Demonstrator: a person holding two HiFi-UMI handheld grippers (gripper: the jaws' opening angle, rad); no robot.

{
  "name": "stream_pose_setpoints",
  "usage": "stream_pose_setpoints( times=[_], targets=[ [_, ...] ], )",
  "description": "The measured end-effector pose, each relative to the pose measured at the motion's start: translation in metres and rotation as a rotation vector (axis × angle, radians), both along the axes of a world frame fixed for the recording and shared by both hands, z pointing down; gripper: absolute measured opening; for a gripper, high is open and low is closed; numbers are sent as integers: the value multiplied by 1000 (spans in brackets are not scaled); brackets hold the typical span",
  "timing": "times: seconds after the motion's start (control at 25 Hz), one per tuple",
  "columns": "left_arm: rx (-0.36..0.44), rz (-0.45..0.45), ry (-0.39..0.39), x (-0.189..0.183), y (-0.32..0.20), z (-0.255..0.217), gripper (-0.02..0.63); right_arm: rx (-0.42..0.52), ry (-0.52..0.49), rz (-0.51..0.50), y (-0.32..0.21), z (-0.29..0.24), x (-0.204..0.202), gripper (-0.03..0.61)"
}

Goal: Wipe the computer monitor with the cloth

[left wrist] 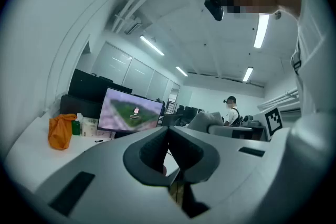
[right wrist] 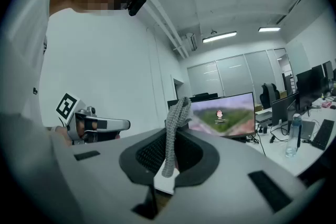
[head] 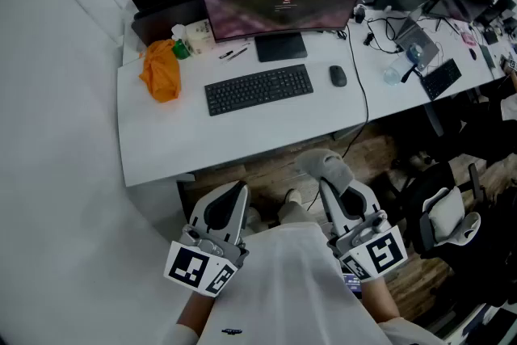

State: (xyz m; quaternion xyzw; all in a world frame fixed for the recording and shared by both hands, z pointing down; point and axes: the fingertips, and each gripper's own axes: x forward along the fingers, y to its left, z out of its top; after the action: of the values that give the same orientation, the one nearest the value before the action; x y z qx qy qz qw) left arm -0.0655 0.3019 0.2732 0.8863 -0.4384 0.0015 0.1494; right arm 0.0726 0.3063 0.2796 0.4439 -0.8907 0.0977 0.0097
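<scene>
Across the desk (head: 174, 143), well apart from you, the monitor (head: 283, 0) stands lit. Your right gripper (head: 329, 191) is clamped on the grey cloth (head: 321, 164); your left gripper (head: 239, 194) is closed on nothing. Step closer, then lay the cloth's loose end against the screen gently.
</scene>
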Motion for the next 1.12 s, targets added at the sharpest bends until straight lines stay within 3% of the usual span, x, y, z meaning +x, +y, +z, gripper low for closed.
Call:
stream_pose_setpoints(
  times=[0.44,0.8,1.12],
  targets=[
    [-13,-23,-48,56,-30,4,18,5,-28,-91,-29,3,34,12],
    [-21,-142,-77,76,-45,3,18,49,-44,-203,-57,2,57,14],
    [-55,-186,-93,86,-55,7,18,33,-48,-244,-78,11,67,15]
  ],
)
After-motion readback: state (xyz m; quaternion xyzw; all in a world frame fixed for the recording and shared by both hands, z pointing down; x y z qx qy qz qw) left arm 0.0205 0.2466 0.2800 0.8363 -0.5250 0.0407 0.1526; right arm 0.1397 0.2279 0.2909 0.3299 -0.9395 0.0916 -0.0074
